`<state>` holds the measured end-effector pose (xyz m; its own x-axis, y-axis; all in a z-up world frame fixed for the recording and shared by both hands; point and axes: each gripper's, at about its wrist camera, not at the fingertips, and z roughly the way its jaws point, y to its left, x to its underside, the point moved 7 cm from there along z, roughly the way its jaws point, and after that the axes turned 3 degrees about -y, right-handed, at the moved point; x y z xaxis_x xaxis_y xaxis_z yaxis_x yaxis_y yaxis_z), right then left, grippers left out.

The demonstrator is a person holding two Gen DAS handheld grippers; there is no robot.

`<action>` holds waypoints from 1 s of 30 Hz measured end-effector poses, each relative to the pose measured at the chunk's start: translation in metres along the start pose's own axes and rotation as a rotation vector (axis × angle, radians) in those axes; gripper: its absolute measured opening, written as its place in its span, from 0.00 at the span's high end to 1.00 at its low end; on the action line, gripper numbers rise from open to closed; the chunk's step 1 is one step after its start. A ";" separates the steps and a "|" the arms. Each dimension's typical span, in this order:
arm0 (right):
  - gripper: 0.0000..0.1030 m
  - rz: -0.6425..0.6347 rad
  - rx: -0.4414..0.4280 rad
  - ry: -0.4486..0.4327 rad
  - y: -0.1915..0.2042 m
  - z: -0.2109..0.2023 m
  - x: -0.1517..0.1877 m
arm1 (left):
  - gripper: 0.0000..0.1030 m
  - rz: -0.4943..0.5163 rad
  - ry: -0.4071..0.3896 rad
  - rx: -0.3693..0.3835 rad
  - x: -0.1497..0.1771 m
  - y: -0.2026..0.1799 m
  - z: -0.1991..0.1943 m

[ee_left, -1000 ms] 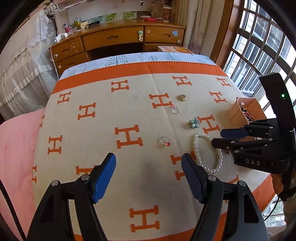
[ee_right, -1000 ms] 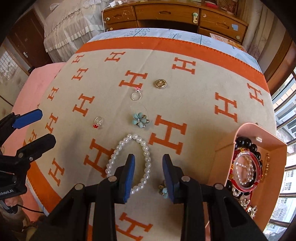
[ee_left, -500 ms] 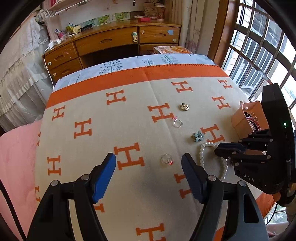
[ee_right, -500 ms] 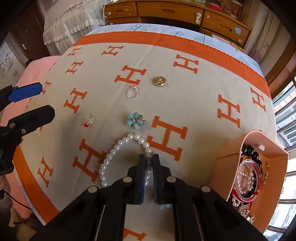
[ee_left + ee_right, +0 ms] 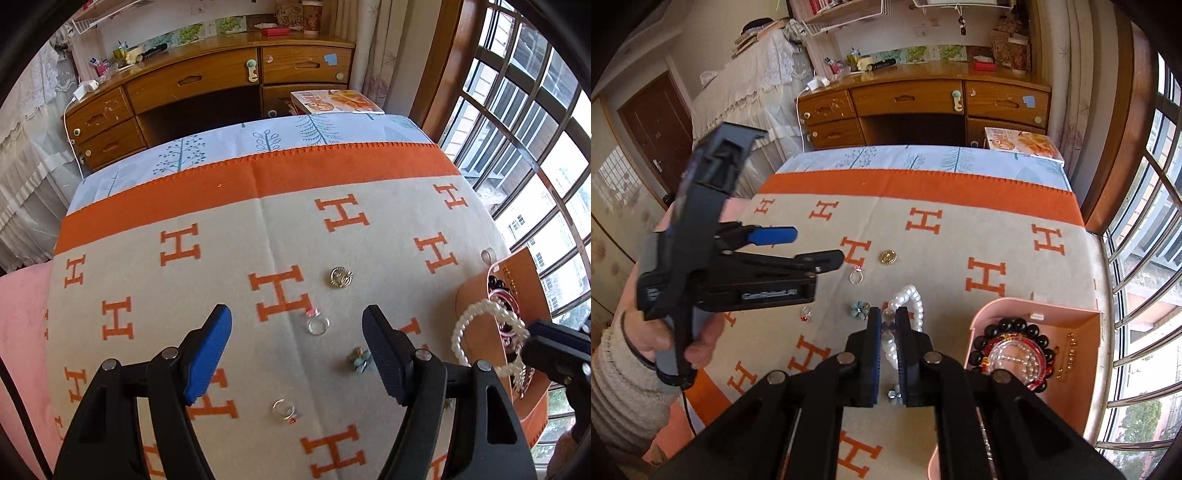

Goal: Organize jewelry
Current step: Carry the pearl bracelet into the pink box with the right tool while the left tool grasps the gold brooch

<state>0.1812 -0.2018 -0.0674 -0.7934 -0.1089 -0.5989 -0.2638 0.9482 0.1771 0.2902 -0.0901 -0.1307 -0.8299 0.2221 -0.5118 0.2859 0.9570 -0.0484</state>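
Observation:
My right gripper (image 5: 888, 326) is shut on a white pearl bracelet (image 5: 911, 299) and holds it in the air, just left of the pink jewelry box (image 5: 1067, 317). In the left wrist view the bracelet (image 5: 476, 325) hangs in front of the box (image 5: 476, 295). My left gripper (image 5: 297, 332) is open and empty above the blanket. On the blanket lie a gold brooch (image 5: 341, 277), a ring with a pink stone (image 5: 318, 325), a teal flower piece (image 5: 360, 360) and a ring with a red stone (image 5: 284, 410).
The orange-and-cream H blanket (image 5: 184, 295) covers the table. The box holds black beads (image 5: 1008, 328) and a red bangle. A small teal trinket (image 5: 894, 393) lies under my right gripper. A wooden desk (image 5: 221, 81) stands behind; windows are on the right.
My right gripper closed on the pearl bracelet and lifted it off the blanket toward the box. My left gripper moved forward over the blanket, staying open.

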 end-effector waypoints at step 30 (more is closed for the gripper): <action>0.93 0.170 -0.015 -0.126 -0.083 -0.049 0.010 | 0.80 -0.059 0.176 -0.033 -0.014 -0.038 0.078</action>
<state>0.1681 -0.2964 -0.0498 -0.7528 0.0909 -0.6520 -0.1415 0.9449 0.2951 0.3284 -0.1441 -0.1886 -0.9168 0.1917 -0.3503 0.2207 0.9743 -0.0444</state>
